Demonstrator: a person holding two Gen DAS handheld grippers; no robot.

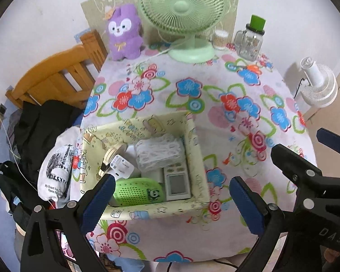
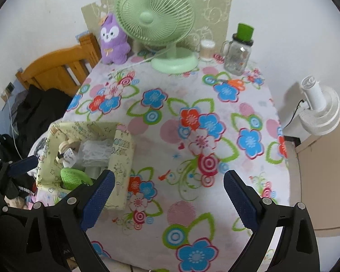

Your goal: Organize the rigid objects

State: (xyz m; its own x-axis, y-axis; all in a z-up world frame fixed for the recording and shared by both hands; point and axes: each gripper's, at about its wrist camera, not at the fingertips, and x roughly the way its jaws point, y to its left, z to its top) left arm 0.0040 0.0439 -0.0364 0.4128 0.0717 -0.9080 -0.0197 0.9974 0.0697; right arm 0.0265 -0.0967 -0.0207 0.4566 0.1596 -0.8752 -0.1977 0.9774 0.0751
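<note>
Both grippers, left gripper and right gripper, gape empty since rigid items already sit inside yellow patterned fabric box at table's near-left edge.

Table, ahead of the fingers: covered by a white cloth printed with blue, red and pink flowers.

White wall, beyond the table's far edge: plain, evenly lit by soft daylight. A beige patterned panel leans against it.

Wooden chair, left of the fingers, at the table's left edge: orange-brown, slatted back. Dark clothing is heaped on it.

White floor fan, right of the fingers, off the table's right side: black cord attached.

Tan cabinet side, far right, below the floor fan.

Wall socket, far left, low down: a white cable hangs near it.
</note>
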